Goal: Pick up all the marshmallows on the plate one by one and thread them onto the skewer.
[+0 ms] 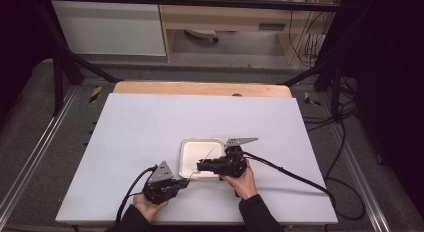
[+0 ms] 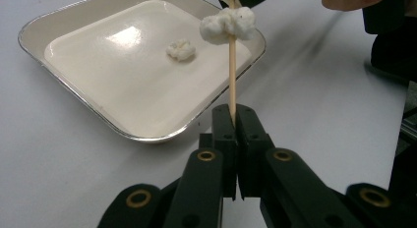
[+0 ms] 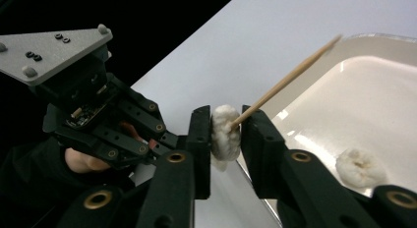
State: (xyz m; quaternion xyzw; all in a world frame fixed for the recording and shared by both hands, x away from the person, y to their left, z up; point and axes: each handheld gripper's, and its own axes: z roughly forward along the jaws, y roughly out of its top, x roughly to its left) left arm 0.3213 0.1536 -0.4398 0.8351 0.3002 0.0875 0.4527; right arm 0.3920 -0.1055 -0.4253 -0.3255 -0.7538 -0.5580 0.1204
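High view: on the left, near the table's (image 1: 150, 122) front edge, the left gripper (image 1: 186, 182) sits in the person's left hand (image 1: 147, 206), its jaws clenched on the lower end of a thin wooden skewer (image 1: 206, 157). The skewer slants up and to the right over a white square tray (image 1: 186, 147) that lies on the table a little right of centre. Just to the right, the right gripper (image 1: 198, 167) reaches leftward across the tray's front edge, held by the right hand (image 1: 242, 181), and meets the skewer partway along.

In the left gripper view, the two jaws of the left gripper (image 2: 235, 117) press flat together on the skewer (image 2: 232, 75), which rises upright to a white puffy piece (image 2: 227, 24) threaded on it. A second white piece (image 2: 181, 49) lies loose in the tray (image 2: 59, 31).

In the right gripper view, the jaws of the right gripper (image 3: 227, 134) stand on either side of the threaded piece (image 3: 224, 132). The left jaw touches it, while a thin gap shows at the right jaw, so the grip looks released. The skewer (image 3: 290, 75) runs out of the piece toward the upper right, above the tray (image 3: 305, 80), and the loose piece (image 3: 360, 167) rests in the tray at the right.
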